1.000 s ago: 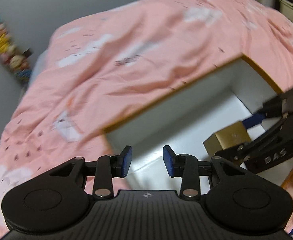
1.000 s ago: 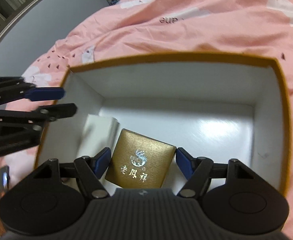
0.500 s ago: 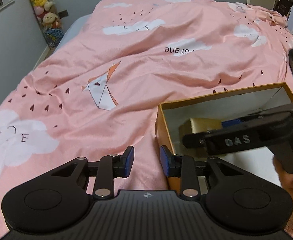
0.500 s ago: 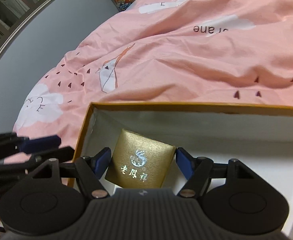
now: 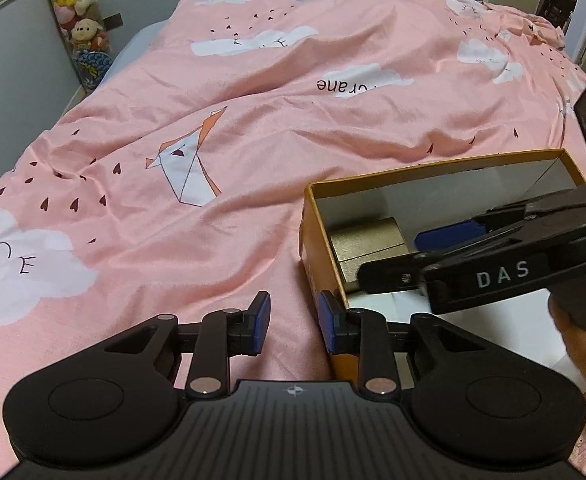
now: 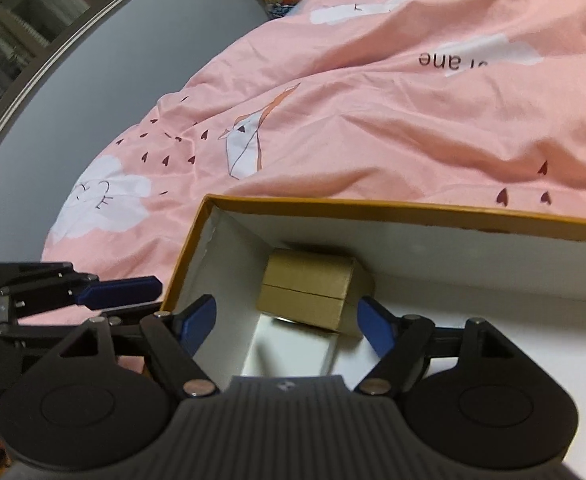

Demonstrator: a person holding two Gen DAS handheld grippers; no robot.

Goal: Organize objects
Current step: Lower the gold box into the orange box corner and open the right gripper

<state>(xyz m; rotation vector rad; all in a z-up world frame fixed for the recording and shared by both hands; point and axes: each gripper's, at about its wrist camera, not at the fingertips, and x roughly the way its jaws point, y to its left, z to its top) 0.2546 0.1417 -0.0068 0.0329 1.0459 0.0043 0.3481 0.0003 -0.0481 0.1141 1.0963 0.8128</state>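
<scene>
Right wrist: gold case [image 6: 307,296] rests inside orange box [image 6: 393,205].

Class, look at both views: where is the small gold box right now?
The gold box sits inside the open carton, in its far left corner, partly on a white packet, just ahead of the open right hand-held gripper.

Both grippers gape (fingers [image 6: 199,316] empty).

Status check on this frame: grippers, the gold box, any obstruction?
Right gripper open, gold box released inside cardboard box. Left gripper open, empty, at box corner. Nothing obstructing.
</scene>
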